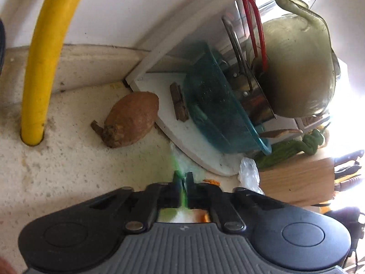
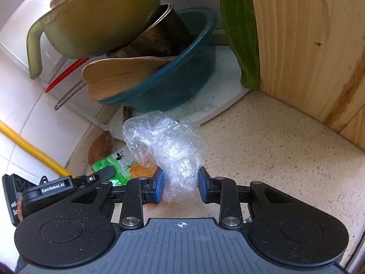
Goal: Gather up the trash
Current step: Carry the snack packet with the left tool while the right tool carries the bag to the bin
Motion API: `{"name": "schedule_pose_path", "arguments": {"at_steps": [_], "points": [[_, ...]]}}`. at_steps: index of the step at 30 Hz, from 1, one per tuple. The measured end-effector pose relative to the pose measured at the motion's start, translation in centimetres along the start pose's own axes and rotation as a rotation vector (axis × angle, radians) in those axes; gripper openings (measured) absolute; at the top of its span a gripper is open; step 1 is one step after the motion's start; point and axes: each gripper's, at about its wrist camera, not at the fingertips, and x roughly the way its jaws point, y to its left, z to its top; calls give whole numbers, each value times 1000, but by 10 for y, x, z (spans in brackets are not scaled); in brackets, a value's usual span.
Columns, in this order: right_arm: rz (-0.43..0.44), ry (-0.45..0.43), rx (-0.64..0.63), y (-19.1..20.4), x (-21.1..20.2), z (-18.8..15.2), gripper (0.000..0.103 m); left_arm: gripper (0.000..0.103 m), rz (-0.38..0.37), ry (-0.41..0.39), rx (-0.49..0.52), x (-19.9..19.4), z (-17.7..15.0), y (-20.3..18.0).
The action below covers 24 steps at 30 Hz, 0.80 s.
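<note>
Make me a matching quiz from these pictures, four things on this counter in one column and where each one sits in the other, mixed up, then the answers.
Things:
1. crumpled clear plastic bag
2. green printed snack wrapper
3. brown sweet potato
4. wooden spatula

Places:
A. beside the yellow pipe
B. pinched in the left tool
C. in the teal plastic basin
D. between the open right tool's pads

Pairs: 1-D, 2-B, 3-A, 4-C

Green wrapper [image 1: 182, 178] blurred and mostly hidden in left tool [image 1: 183, 182], yellow pipe [image 1: 43, 52] cut off at top edge
</note>
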Motion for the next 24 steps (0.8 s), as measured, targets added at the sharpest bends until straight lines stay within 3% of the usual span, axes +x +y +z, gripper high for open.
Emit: {"name": "schedule_pose_path", "arguments": {"at_steps": [4,12,24], "points": [[5,-7,-5,2,-8,-7,37,0,-35,-13,14,-13,-1,-3],[60,-27,1,13,-27,-18,37,0,-36,-22,13,-60,-7,-8],[172,-32,-3,41,-44,-44,37,0,-60,-119,98,-140,-25,-39]]}}
